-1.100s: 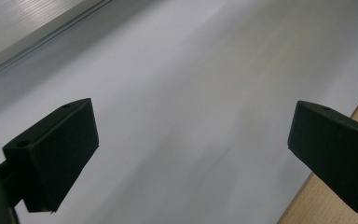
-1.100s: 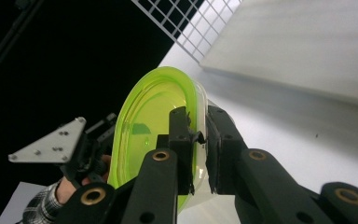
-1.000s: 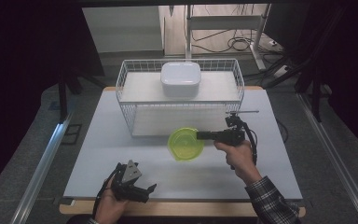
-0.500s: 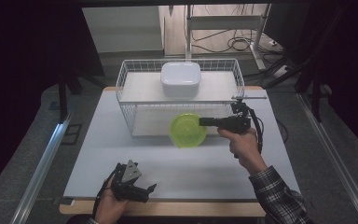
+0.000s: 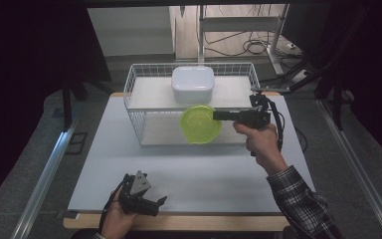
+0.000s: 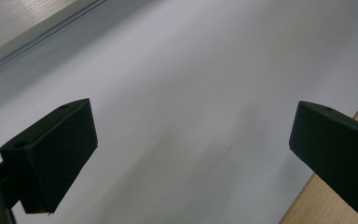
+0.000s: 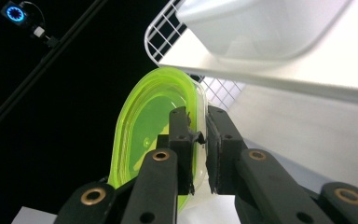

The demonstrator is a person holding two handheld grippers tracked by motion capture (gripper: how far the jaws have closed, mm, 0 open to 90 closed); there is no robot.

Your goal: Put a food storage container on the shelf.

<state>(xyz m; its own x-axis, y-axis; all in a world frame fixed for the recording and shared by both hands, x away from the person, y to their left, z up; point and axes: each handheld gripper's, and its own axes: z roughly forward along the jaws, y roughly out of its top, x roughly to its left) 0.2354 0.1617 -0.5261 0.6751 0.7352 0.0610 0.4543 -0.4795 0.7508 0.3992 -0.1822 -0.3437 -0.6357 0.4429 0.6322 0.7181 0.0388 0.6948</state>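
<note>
The right gripper (image 5: 218, 115) is clamped on the rim of a lime-green plastic bowl (image 5: 199, 124) and holds it in the air, in front of the white wire basket (image 5: 139, 102) that stands toward the far edge of the table (image 5: 204, 174). In the high view the bowl hangs tilted, its open side toward the camera, overlapping the basket's front wall just right of the middle. The right gripper view shows the rim (image 7: 200, 116) pinched between the two black jaws, one pad inside the bowl and one outside (the bowl's wall passes right through the narrow gap). A hand with a plaid sleeve (image 5: 298, 199) carries this gripper over the right half of the table.

Inside the basket a white lidded container (image 5: 193, 84) sits on the upper shelf, against the far side and about centred.

The left gripper (image 5: 151, 203) rests low at the near edge of the table, toward the left corner, held in the other hand (image 5: 117, 221). Its jaws stand wide apart with nothing between them; the left gripper view looks past them onto bare white tabletop (image 6: 191, 93), with a strip of wooden edge (image 6: 335, 210) at the lower right.
</note>
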